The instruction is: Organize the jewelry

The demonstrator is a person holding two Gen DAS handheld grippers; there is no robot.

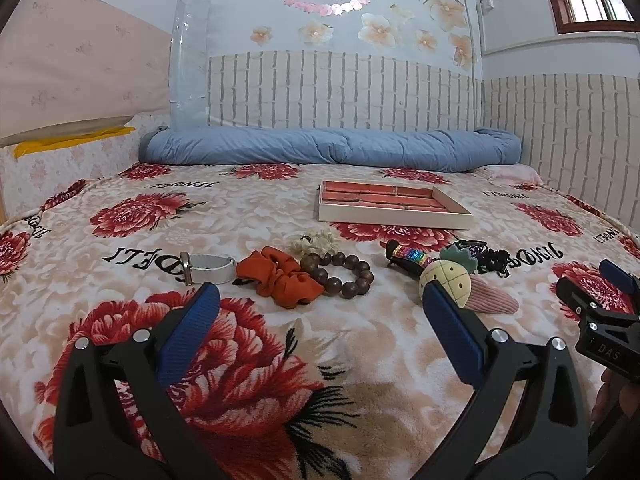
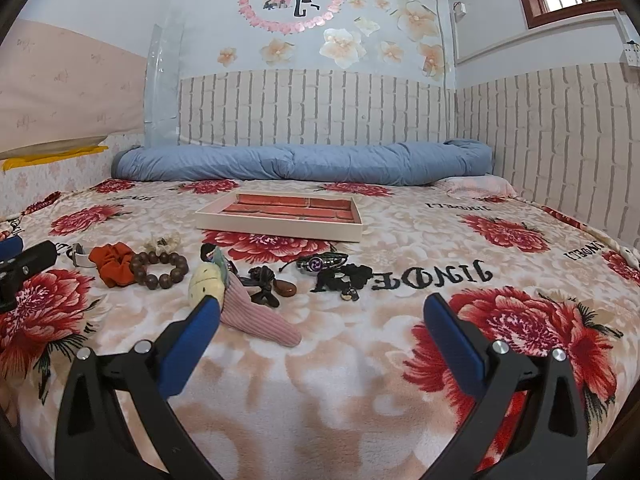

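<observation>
A row of jewelry lies on the floral blanket. In the left wrist view: a white-strap watch (image 1: pixel 208 268), an orange scrunchie (image 1: pixel 276 276), a cream scrunchie (image 1: pixel 316 240), a brown bead bracelet (image 1: pixel 340 276), a rainbow clip (image 1: pixel 408 258) and a pineapple hair clip (image 1: pixel 452 280). A white tray with a red brick-pattern lining (image 1: pixel 394 202) stands behind them. My left gripper (image 1: pixel 320 300) is open and empty, just short of the row. In the right wrist view, my right gripper (image 2: pixel 322 308) is open and empty, near the pineapple clip (image 2: pixel 208 280), a black bracelet (image 2: pixel 320 262) and dark items (image 2: pixel 266 284).
A rolled blue quilt (image 1: pixel 328 148) lies along the wall behind the tray (image 2: pixel 280 224). Brick-pattern wall panels bound the bed at the back and right. The right gripper shows at the right edge of the left wrist view (image 1: pixel 616 284).
</observation>
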